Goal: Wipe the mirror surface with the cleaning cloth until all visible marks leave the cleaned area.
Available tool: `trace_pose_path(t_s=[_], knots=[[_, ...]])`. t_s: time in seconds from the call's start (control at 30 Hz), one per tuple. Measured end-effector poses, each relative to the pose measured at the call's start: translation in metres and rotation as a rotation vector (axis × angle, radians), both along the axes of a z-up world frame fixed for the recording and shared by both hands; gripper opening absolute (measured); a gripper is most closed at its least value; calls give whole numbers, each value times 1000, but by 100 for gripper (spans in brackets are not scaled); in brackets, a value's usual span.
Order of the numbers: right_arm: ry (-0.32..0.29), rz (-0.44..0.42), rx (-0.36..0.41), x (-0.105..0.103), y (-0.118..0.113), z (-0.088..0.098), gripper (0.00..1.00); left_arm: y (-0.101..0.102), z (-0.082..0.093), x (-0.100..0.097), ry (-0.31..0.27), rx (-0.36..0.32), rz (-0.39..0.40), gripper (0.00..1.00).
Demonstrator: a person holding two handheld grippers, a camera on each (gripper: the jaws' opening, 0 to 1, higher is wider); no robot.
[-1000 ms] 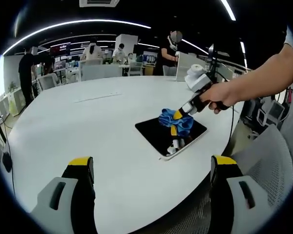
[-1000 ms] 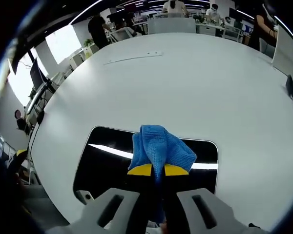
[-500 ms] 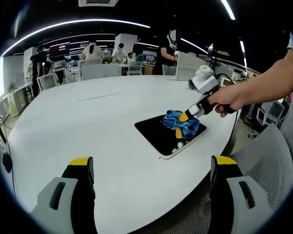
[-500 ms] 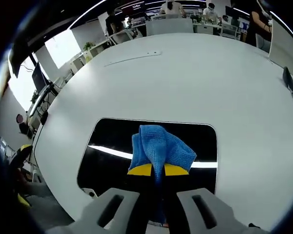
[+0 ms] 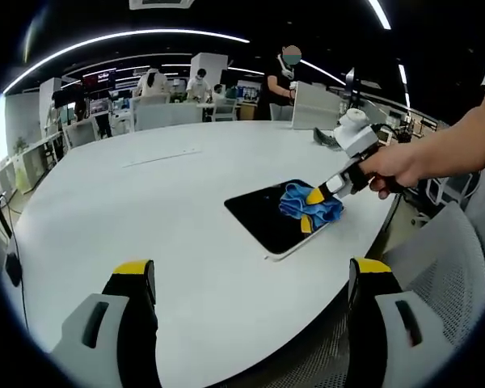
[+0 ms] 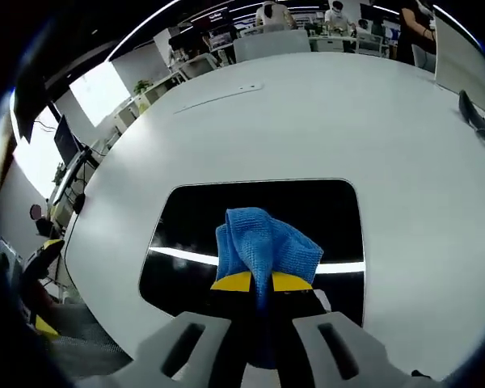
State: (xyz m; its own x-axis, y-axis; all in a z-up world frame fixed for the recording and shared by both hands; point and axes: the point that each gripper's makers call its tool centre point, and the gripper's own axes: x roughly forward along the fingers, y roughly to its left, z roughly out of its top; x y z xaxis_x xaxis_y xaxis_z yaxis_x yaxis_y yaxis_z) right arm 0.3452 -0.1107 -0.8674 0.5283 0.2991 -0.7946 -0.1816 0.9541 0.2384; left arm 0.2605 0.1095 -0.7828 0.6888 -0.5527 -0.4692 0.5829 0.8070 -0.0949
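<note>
Even, bright indoor light is cast from long ceiling strip lights point(image 5: 129, 39), seen as curved white lines bent by strong fisheye distortion towards the edges of both views. A thin white streak of that light is reflected across the dark mirror point(image 6: 226, 218), and daylight from a window point(image 6: 97, 85) is blown out to plain white. The white table point(image 5: 145, 210) is lit softly with only faint shadows, the centre is rendered sharp, and distant background figures are slightly soft.

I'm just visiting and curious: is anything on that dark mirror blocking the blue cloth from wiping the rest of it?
Nothing visible does. The right gripper holds the blue cloth against the mirror, and the dark surface around the cloth looks bare in both views. The left gripper hangs open, apart from it.
</note>
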Motion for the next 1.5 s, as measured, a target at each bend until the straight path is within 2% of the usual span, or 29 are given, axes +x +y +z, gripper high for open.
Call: trace_pose_path(t_s=[0.17, 0.63, 1.5], knots=[[6, -21, 38, -15, 1, 0, 1, 0, 1, 0, -1, 3, 1, 99], [-11, 9, 11, -37, 4, 1, 1, 0, 1, -1, -1, 2, -1, 99], [8, 28, 18, -45, 2, 2, 1, 0, -2, -1, 5, 15, -5, 99]])
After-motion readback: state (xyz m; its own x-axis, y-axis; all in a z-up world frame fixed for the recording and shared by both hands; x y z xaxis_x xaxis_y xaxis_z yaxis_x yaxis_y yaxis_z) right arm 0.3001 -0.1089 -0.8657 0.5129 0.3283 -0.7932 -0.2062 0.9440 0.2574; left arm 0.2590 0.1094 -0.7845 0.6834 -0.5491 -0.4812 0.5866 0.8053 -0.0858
